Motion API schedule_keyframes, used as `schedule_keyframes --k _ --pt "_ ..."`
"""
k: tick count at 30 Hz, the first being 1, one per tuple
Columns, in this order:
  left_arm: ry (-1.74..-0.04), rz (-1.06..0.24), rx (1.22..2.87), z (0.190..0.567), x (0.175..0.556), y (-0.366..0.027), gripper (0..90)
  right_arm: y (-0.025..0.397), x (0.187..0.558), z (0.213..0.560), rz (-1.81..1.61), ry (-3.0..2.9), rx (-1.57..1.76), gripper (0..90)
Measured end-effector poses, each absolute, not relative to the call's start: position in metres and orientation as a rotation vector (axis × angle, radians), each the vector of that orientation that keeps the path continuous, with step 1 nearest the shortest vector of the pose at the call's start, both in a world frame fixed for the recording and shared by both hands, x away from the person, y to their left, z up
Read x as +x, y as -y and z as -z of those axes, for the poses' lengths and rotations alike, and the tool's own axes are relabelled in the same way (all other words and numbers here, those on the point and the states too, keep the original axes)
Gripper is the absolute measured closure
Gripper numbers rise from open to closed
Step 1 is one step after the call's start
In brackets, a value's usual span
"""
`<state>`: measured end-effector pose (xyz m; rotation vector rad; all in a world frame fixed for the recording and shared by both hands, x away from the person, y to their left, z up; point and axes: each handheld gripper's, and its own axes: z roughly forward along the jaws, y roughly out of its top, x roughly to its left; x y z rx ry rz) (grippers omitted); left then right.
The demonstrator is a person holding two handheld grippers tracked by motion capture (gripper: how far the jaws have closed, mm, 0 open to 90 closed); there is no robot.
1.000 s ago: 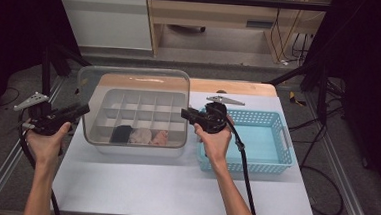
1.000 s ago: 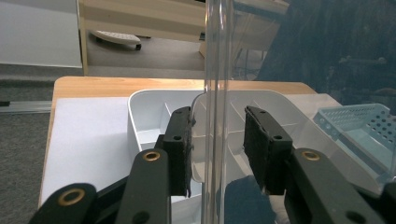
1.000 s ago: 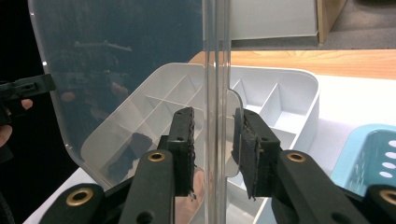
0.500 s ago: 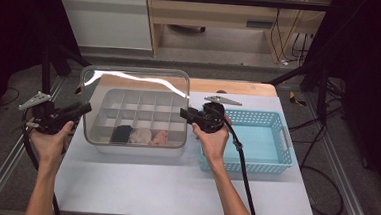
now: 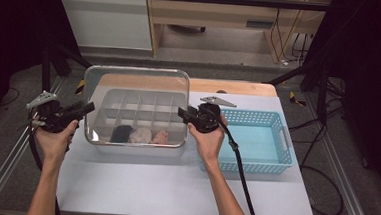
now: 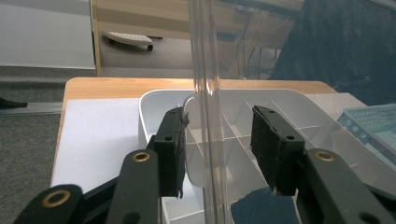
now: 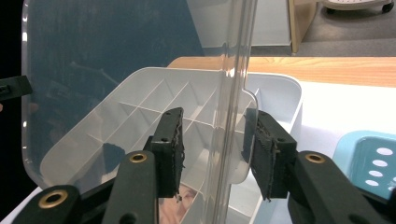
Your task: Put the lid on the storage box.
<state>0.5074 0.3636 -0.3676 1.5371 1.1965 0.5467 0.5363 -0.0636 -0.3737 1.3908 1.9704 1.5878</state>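
A white divided box [image 5: 140,152] stands on the table, and its clear lid [image 5: 137,84] rises nearly upright over it. A dark item [image 5: 122,132], a pale one [image 5: 139,134] and a pink one [image 5: 160,135] lie in the front compartments. My left gripper [image 5: 89,106] is at the lid's left edge and my right gripper [image 5: 182,112] at its right edge. In the left gripper view the lid's rim [image 6: 208,70] runs between the parted jaws of my left gripper [image 6: 217,144], close to the left pad. My right gripper [image 7: 217,149] also straddles the rim [image 7: 233,56], which is close to its right pad.
A light blue mesh basket [image 5: 281,143] sits just right of the box, behind my right hand. The white table top [image 5: 173,186] reaches toward me, with a wooden strip [image 5: 240,88] along its far edge. Dark stands and cables flank the table.
The lid's tilt shifted a little, with a glare streak crossing its top half a second ago. Both hands have stayed almost in place at its edges.
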Motion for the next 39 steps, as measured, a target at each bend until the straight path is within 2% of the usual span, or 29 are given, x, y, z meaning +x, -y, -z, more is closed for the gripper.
schedule_keyframes --k 23,39 --pt "-1.222 -0.544 1.582 0.378 0.526 -0.36 49.6 0.053 0.547 0.387 -1.53 -1.924 1.445 49.0" --pt "-1.239 -0.55 1.605 0.385 0.534 -0.358 45.4 0.039 0.551 0.399 -1.459 -1.898 1.455 36.5"
